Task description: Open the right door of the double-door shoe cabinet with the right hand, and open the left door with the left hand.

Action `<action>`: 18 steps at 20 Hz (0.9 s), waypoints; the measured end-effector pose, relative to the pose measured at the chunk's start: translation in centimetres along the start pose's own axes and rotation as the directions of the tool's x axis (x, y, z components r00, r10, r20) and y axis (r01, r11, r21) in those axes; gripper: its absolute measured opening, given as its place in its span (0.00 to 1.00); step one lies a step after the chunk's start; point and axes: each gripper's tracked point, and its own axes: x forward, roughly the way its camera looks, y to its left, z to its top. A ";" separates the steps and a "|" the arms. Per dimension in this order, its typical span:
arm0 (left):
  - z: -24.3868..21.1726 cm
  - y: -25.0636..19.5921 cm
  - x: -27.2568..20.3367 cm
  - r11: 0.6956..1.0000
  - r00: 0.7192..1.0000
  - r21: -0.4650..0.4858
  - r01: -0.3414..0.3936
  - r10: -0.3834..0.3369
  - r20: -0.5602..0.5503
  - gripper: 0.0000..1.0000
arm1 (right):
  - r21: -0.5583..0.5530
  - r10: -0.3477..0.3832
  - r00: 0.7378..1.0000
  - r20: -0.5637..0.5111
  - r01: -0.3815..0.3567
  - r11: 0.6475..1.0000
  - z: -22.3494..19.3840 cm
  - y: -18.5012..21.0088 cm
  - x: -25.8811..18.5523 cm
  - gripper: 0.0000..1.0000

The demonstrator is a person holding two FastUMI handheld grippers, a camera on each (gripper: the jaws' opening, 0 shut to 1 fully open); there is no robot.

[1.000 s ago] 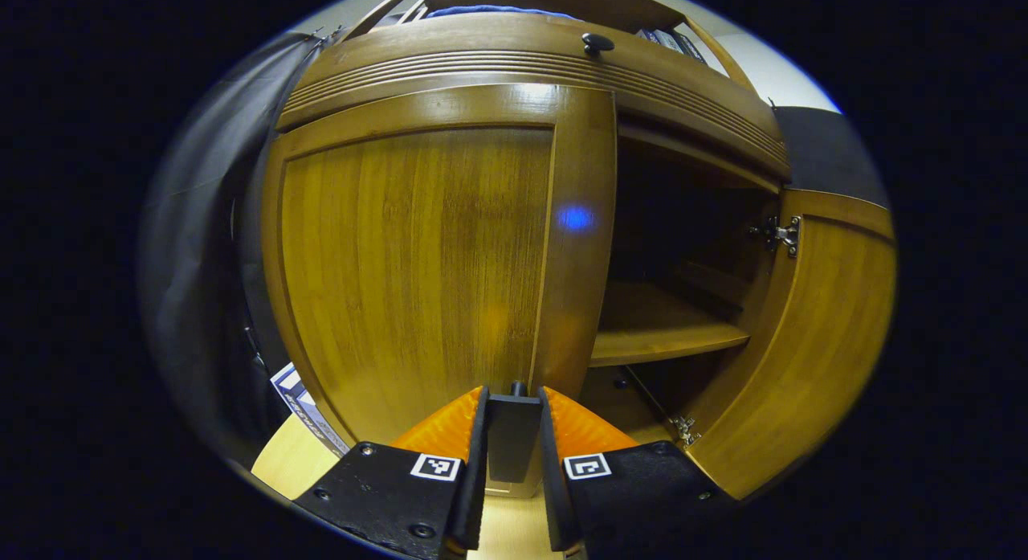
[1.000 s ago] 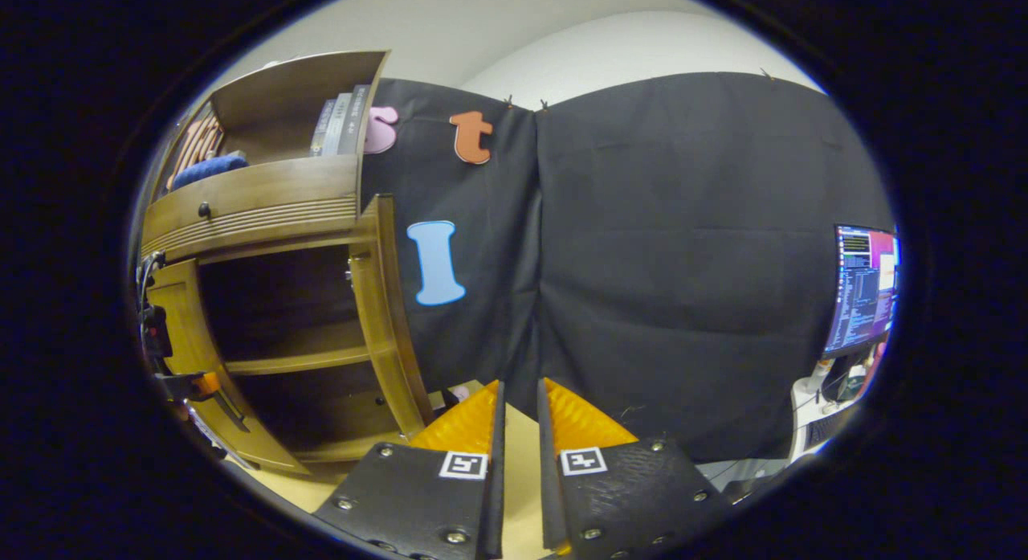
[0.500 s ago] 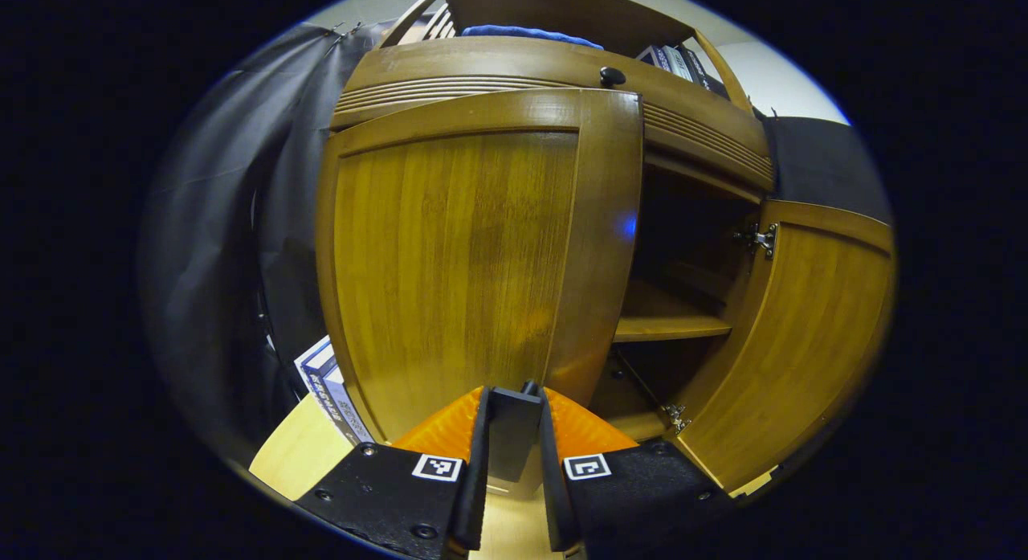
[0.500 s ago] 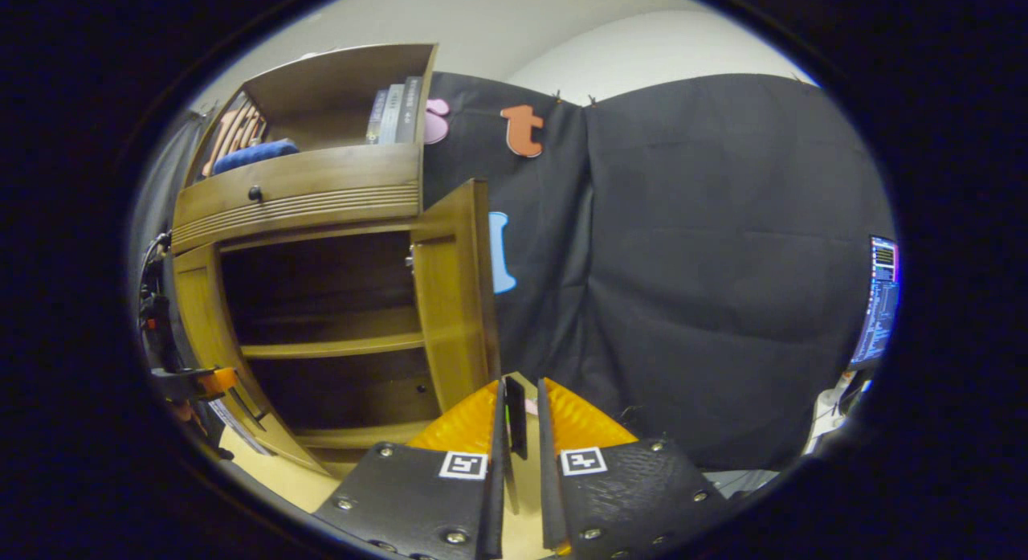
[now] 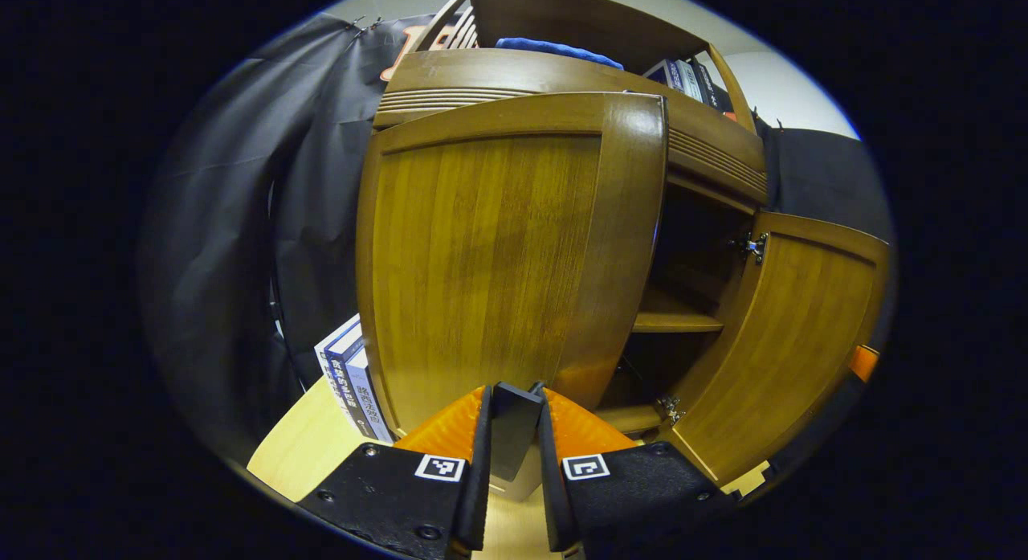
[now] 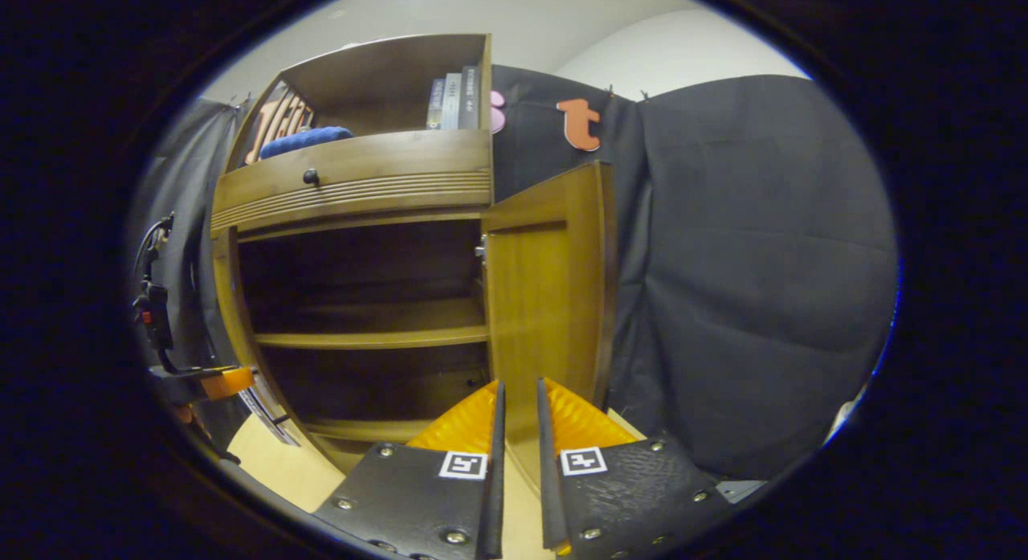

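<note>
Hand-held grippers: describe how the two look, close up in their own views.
The left hand-held gripper has two wedge-shaped fingers with ribbed faces on black textured blocks fixed with screws, each block carrying a small square black-and-white marker. The right hand-held gripper is built the same way, with matching markers and screws. No cables or sleeves are visible on either here.

Matte black textured mounts on each hand-held gripper [image 5: 514, 431], [image 6: 518, 419], silver screws near the edges, one small square black-and-white tag per finger, ribbed finger faces.
</note>
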 end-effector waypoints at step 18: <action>-0.2 8.1 -7.9 0.988 0.988 -0.028 -0.149 0.150 0.030 0.07 | -0.011 0.239 0.970 -0.053 -0.240 0.971 -1.1 9.0 0.1 0.19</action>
